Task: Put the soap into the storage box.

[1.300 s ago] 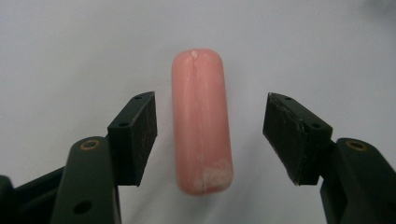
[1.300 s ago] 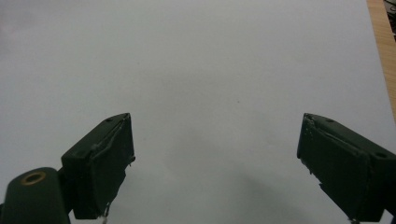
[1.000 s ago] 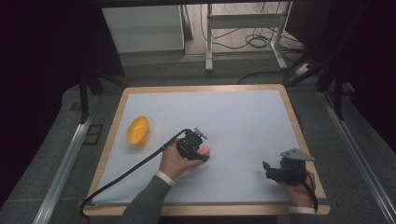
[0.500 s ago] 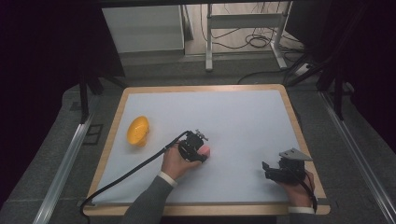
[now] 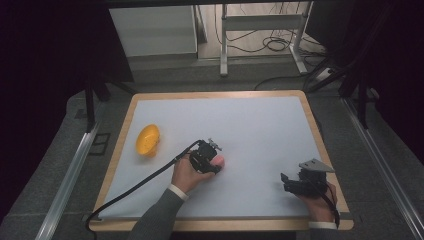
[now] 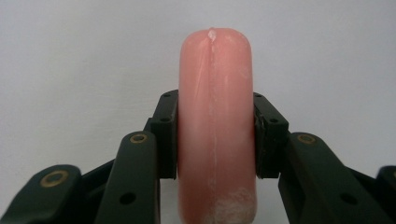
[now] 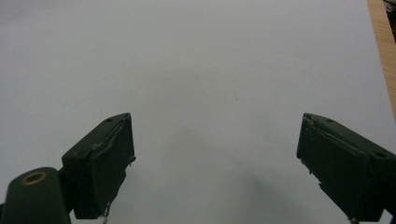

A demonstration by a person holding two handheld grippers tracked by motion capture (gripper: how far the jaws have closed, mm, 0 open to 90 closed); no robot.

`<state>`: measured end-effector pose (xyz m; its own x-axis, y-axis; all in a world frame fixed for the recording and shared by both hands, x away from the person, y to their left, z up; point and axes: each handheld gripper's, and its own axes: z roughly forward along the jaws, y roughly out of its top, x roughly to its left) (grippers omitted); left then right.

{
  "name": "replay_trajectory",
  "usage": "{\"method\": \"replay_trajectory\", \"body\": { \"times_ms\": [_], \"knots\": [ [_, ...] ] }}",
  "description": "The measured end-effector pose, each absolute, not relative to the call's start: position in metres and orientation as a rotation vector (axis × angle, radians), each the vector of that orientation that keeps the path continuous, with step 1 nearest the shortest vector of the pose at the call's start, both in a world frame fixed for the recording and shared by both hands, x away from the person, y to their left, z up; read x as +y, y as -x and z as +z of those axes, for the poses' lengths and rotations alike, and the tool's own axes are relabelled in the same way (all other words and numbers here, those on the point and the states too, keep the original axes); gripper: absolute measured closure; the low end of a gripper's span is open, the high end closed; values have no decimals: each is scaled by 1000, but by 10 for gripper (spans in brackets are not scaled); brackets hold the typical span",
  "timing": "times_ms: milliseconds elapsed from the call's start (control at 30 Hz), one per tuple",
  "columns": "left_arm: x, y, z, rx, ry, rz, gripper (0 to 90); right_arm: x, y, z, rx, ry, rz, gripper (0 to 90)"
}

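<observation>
My left gripper (image 5: 212, 161) has its fingers (image 6: 164, 135) pressed against both sides of a pink sausage-shaped piece (image 6: 215, 126), which stands lengthwise between them on the white tabletop (image 5: 260, 125), near its middle. I see the piece's rounded end projecting past the fingertips. My right gripper (image 5: 292, 183) rests near the tabletop's near right corner, its fingers (image 7: 100, 163) spread wide with bare white surface between them. A yellow bowl (image 5: 147, 140) lies well apart to the left, near the wooden edge.
</observation>
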<state>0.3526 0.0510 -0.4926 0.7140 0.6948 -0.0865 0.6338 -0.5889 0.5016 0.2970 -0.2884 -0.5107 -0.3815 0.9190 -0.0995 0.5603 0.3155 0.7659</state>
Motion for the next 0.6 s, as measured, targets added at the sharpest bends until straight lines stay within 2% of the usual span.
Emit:
{"method": "replay_trajectory", "body": {
  "times_ms": [600],
  "knots": [
    [77,-348,-476,1052,-2356,220,603,-290,-297,-511,2049,-1314,881,108]
  ]
}}
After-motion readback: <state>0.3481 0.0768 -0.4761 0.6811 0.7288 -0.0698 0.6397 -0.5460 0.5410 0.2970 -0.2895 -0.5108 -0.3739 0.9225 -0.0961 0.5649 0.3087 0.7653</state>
